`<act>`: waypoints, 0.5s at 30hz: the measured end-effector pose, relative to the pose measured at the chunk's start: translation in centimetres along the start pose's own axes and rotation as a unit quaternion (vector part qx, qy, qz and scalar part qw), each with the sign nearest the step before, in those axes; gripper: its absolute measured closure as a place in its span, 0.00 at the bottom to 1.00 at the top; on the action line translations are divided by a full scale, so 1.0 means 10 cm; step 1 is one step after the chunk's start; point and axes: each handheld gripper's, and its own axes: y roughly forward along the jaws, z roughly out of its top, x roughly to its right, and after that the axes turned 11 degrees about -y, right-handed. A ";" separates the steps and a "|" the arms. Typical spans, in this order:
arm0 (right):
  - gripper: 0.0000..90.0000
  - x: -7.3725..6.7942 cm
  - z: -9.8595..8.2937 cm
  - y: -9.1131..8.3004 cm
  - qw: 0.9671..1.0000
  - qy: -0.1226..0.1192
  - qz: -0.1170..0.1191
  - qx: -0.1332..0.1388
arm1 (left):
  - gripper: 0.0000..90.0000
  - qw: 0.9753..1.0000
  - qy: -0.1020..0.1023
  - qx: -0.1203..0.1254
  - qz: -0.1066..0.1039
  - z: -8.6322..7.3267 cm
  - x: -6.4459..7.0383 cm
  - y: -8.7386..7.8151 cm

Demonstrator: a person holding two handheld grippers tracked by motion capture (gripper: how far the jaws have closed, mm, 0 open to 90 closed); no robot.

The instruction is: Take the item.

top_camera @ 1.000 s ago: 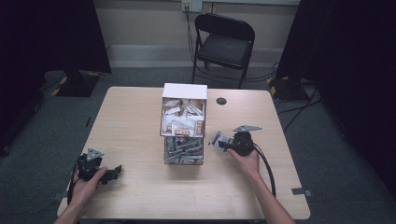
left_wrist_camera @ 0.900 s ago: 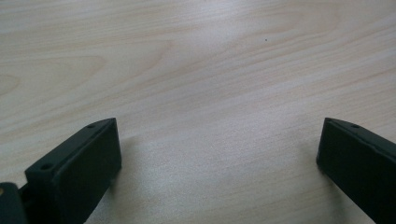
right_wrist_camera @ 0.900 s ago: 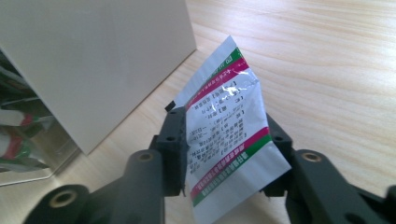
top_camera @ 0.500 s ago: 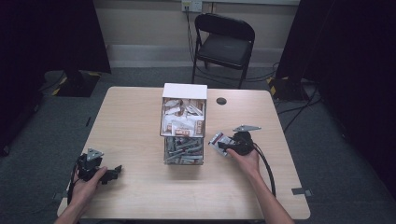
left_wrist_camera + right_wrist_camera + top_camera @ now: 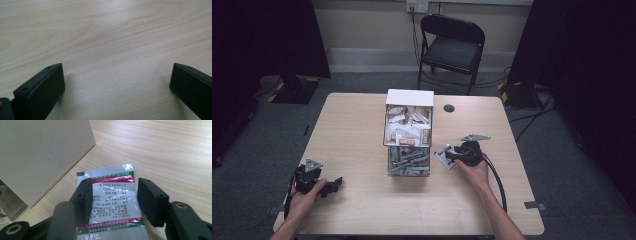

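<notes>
Beside the clear plastic box (image 5: 409,145), toward the worktop's right edge, the right gripper (image 5: 112,200) is straddling a flat silver printed sachet (image 5: 113,195), jaws spread. Closing squarely across its middle should grip best. Near the front-left corner, the left gripper (image 5: 115,82) is resting, spread.

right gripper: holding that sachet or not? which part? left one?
Cannot tell. The right gripper has its jaws apart astride the silver sachet, near its middle, with no clear clamp visible. The left gripper is open over bare table, holding nothing.
</notes>
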 end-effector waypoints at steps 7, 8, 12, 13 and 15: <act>0.42 0.04 0.02 -0.10 1.000 0.010 -0.009 0.004 | 0.00 1.000 0.000 0.000 -0.001 0.00 0.00 0.00; 0.41 0.05 0.03 -0.12 1.000 0.009 -0.010 0.006 | 0.00 1.000 0.000 0.000 -0.001 0.00 0.00 0.00; 0.38 0.07 0.05 -0.24 1.000 0.012 -0.015 0.007 | 0.00 1.000 0.000 0.000 -0.001 0.00 0.00 0.00; 0.38 0.07 0.05 -0.26 1.000 0.011 -0.017 0.010 | 0.00 1.000 0.000 0.000 -0.001 0.00 0.00 0.00; 0.36 0.07 0.06 -0.33 1.000 0.014 -0.018 0.013 | 0.00 1.000 0.000 0.000 -0.001 0.00 0.00 0.00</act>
